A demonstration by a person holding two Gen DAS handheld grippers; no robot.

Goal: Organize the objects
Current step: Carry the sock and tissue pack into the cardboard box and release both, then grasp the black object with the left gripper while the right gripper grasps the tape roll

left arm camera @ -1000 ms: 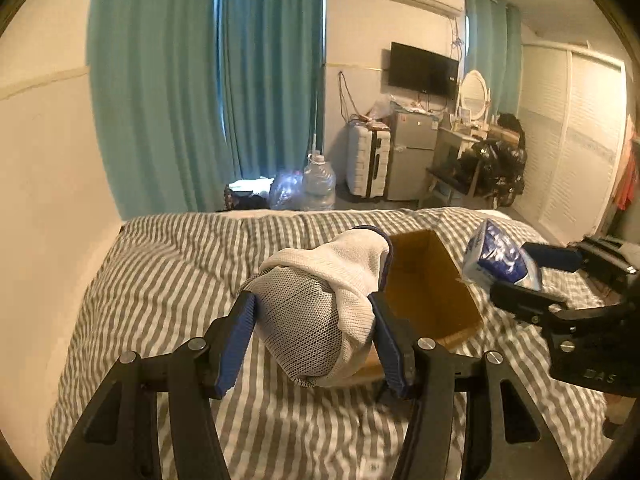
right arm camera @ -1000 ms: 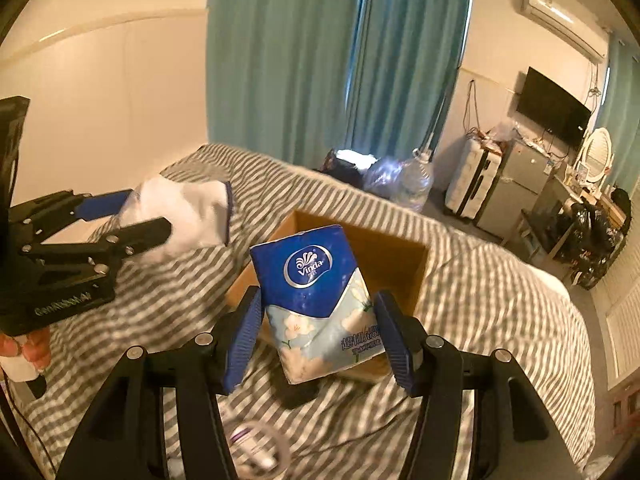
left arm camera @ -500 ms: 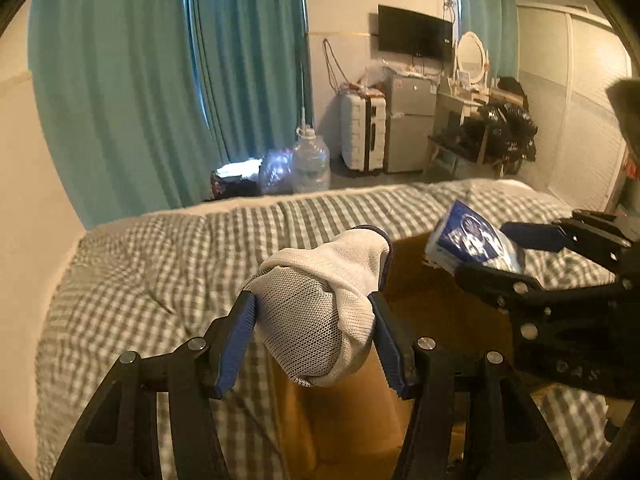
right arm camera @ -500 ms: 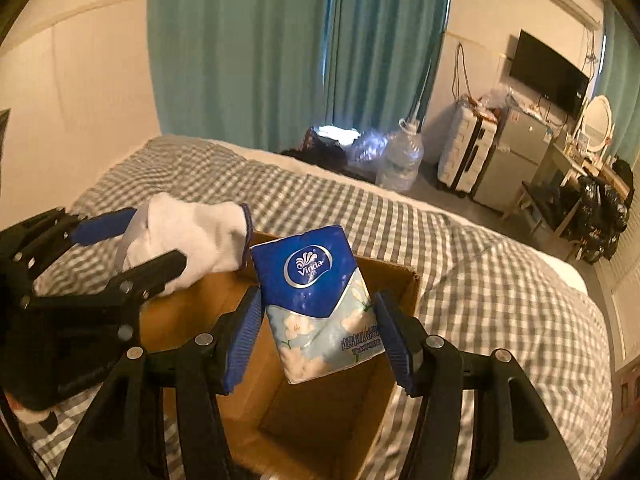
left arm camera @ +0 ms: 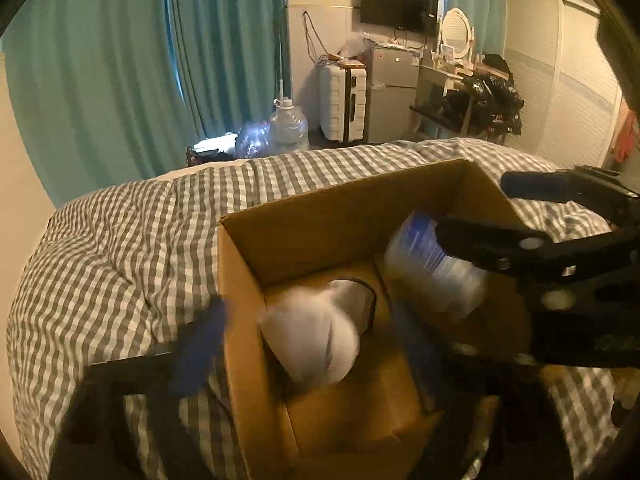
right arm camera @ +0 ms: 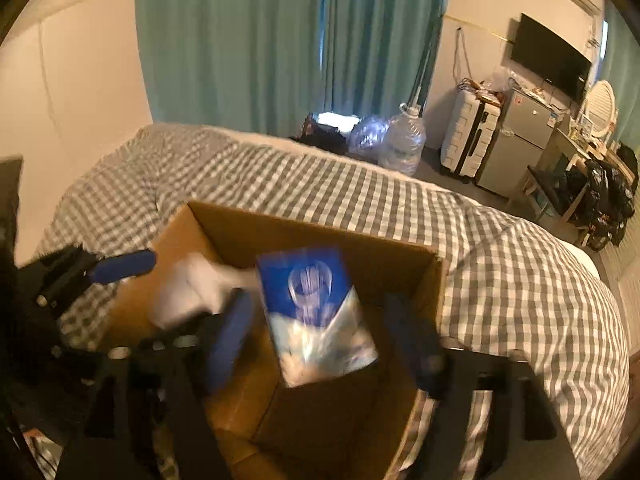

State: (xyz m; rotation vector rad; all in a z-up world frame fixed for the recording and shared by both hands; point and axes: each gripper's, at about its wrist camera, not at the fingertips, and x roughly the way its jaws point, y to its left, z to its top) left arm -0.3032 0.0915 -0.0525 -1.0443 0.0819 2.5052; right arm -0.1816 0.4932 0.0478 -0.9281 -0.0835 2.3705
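An open cardboard box sits on the checked bed. My left gripper hangs over its left half with jaws opening. A white rolled sock bundle is blurred between the spread fingers, clear of both pads, low inside the box. My right gripper is over the right half, jaws opening too. The blue and white tissue pack is blurred between its fingers and touches neither pad.
The grey and white checked bedspread surrounds the box. Beyond the bed are teal curtains, a large water bottle, a white suitcase, a small fridge and a cluttered table.
Both grippers came down over the box. Their jaws have spread, the sock bundle and the tissue pack have come free of the pads, and both now sit lower inside the box.
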